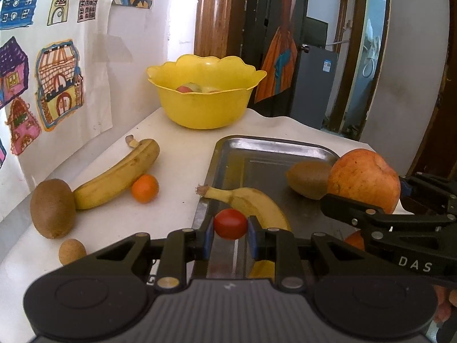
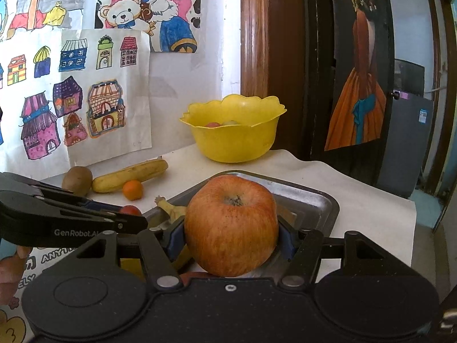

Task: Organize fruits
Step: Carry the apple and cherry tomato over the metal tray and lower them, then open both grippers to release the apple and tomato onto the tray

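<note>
Bowl (image 1: 205,105) fruit mostly hidden by its rim, tray banana (image 1: 251,203) partly behind tongs.

Your left gripper (image 1: 230,233) is clamped tight, tilted down; right gripper (image 2: 231,238) alongside, jaws mid-width, gripping, nearer level.

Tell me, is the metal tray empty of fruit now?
No, a banana and a kiwi lie in the metal tray.

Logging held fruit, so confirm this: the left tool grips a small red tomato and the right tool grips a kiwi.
One error: the right tool grips an apple, not a kiwi, as the right wrist view shows. The left tool does grip the small red tomato.
</note>
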`<state>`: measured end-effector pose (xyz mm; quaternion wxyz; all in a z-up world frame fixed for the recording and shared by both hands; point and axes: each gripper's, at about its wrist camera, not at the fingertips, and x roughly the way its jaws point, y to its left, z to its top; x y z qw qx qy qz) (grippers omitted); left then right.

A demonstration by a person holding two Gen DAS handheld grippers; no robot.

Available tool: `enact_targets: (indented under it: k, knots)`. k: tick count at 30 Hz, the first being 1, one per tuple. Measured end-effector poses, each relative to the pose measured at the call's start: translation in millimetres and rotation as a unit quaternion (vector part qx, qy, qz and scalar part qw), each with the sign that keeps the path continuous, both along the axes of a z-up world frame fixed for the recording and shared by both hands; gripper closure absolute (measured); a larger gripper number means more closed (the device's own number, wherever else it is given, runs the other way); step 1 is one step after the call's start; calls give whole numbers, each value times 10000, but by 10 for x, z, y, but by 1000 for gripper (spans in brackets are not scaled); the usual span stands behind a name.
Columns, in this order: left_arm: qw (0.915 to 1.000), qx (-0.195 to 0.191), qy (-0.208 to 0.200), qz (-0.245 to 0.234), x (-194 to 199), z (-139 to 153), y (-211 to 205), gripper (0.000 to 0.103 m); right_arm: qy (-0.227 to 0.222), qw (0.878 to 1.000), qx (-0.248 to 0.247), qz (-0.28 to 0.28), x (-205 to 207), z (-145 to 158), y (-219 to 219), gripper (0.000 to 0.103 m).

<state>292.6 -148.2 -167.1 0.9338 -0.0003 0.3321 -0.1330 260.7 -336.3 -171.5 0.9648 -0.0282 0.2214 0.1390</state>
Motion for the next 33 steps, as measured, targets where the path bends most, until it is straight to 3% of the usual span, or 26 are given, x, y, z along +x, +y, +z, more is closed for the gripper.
enact_targets:
  k: [10,19,21,23,25,27,29,33]
  knots:
    - [9999,38,124,-71,31,-50,-39,76,79,10000,9,22,14,-21,14,38]
    - [9997,-24,223,-77,28,-68,0,65,-142,9999,5,9,-69,74,25,36]
    - [9997,-96,226,-40,18,-46,35,60,-190,9998,18,-25,-115,108,10,31]
    - [9997,-182,168,-6,-10,-5,72,41,-245,9997,24,-64,-171,154,5,29]
    - [9996,-261,68,37,-64,48,108,34,-303,9995,6,-76,-245,215,9,26]
    - [9994,-333,-27,73,-131,128,150,24,-388,9992,8,-104,-329,275,11,15]
    - [9990,-371,-172,166,-211,216,207,13,-477,9988,43,-112,-427,352,11,12]
    - [9973,-416,-469,384,-398,385,382,3,-675,9976,142,-118,-662,540,33,5]
